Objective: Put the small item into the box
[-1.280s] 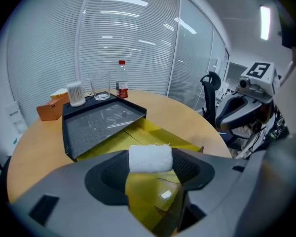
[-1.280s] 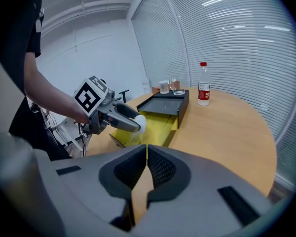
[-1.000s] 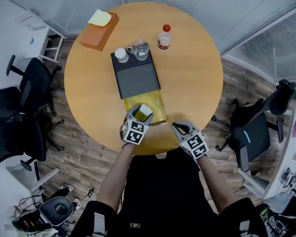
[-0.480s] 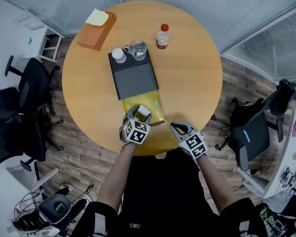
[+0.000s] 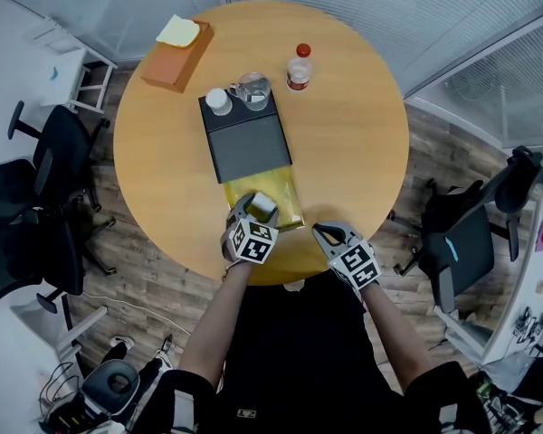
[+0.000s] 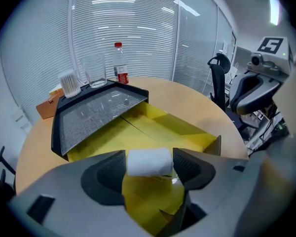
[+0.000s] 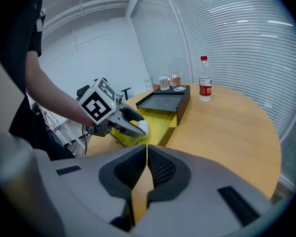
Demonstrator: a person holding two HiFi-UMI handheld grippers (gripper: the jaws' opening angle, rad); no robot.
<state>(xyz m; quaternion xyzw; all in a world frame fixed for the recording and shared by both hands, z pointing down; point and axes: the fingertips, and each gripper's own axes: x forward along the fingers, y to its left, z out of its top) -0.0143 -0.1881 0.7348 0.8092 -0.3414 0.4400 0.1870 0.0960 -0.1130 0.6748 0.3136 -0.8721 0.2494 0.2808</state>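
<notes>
Presently left gripper [image 5: 259,208], jaws just easing apart, holds white roll [image 6: 149,162] above yellow box [image 6: 187,130], lower centre; right gripper [image 7: 146,167] closed, empty.

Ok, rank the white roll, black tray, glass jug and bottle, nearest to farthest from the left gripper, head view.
1. White roll: in the left gripper.
2. Black tray: just beyond.
3. Glass jug: tray's far end.
4. Bottle: farthest, to the right.

On the tabletop [image 5: 353,134] a red-capped bottle [image 5: 300,68] stands near a glass [image 5: 254,90] and a white tub [image 5: 220,102]; a brown carton [image 5: 175,61] bearing a yellow pad [image 5: 181,33] lies by the far-left edge. Chairs [image 5: 54,165] stand around.
</notes>
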